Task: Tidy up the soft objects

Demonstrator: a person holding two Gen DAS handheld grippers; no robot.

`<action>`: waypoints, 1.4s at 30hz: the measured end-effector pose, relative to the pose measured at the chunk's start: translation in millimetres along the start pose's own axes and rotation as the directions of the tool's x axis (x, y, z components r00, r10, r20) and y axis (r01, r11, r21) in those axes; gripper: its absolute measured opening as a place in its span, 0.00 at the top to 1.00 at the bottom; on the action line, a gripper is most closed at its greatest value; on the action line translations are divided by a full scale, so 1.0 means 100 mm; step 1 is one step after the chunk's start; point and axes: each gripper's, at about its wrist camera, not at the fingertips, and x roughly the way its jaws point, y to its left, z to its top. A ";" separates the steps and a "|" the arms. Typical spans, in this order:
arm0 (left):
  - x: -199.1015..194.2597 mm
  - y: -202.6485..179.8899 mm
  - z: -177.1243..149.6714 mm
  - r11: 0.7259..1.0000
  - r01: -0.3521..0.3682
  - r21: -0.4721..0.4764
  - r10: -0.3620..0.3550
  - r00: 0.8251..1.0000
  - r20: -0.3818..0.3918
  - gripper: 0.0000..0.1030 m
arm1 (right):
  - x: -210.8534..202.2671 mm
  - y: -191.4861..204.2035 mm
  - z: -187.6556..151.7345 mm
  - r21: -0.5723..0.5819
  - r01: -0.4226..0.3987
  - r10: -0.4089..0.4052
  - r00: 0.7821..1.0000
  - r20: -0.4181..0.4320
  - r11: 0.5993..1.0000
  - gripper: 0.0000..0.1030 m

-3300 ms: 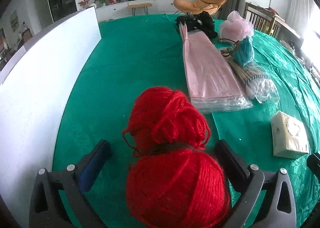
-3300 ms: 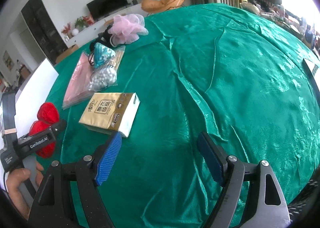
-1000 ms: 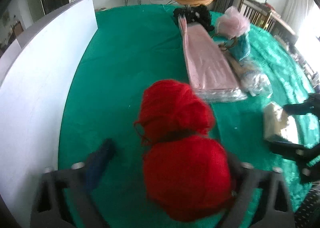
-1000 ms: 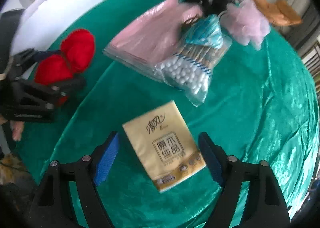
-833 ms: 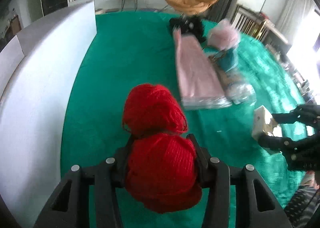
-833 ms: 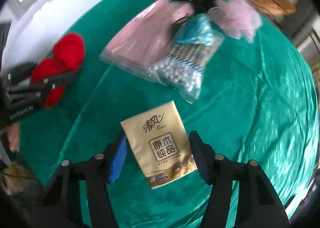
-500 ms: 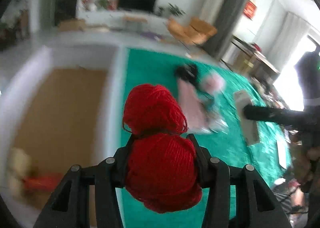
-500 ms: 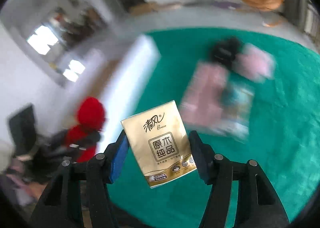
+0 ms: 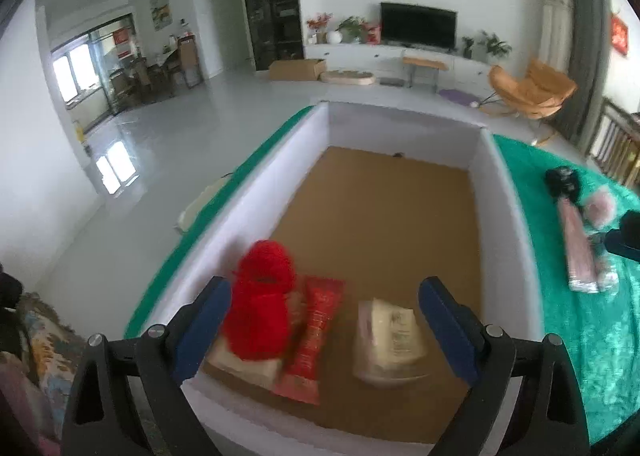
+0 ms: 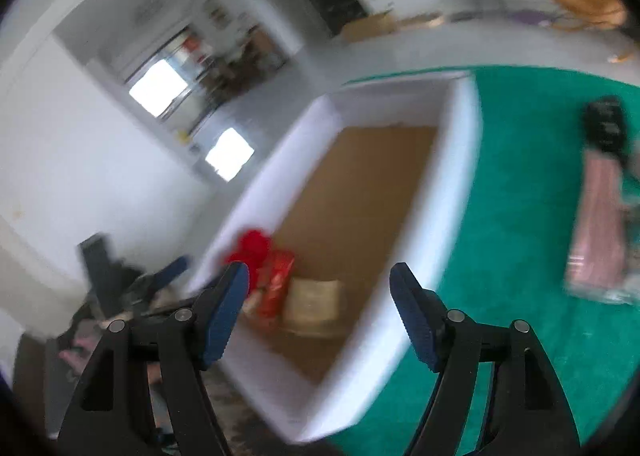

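Note:
A white-walled box (image 9: 404,135) with a brown cardboard floor fills the left wrist view. Red yarn (image 9: 260,304) rests in its near left corner, partly on a pale pack. Beside it lie a red packet (image 9: 316,336) and the tissue pack (image 9: 390,338), which is blurred. My left gripper (image 9: 324,320) hovers above them, its jaws opening with nothing between the pads. In the blurred right wrist view, my right gripper (image 10: 320,296) is over the box (image 10: 452,159), jaws also opening and empty, with the yarn (image 10: 252,248) and the tissue pack (image 10: 314,300) below.
On the green tablecloth (image 9: 576,336) right of the box lie a pink bag (image 9: 576,252), a pink puff (image 9: 598,209) and a black item (image 9: 562,181). The far half of the box floor is bare. The table edge runs along the box's left side.
Both grippers lifted from the table and swung left over the box. The left let go of the red yarn and the right let go of the tissue pack; both now lie inside.

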 end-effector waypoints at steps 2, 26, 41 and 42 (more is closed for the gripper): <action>-0.08 -0.17 -0.04 0.998 0.067 0.017 -0.067 0.998 0.009 0.08 | -0.21 -0.36 -0.11 0.017 0.124 -0.125 0.990 0.063 0.992 0.24; 1.08 -3.14 -0.77 0.890 0.350 0.292 -0.292 0.930 -0.223 0.01 | -1.15 -2.81 -1.57 0.317 0.759 -0.802 0.597 0.012 0.569 0.21; 1.22 -3.18 -0.68 0.897 0.344 0.279 -0.298 0.934 -0.195 0.00 | -1.15 -2.81 -1.58 0.323 0.757 -0.801 0.598 0.009 0.569 0.18; 1.22 -3.18 -0.68 0.897 0.344 0.279 -0.298 0.934 -0.195 0.00 | -1.15 -2.81 -1.58 0.323 0.757 -0.801 0.598 0.009 0.569 0.18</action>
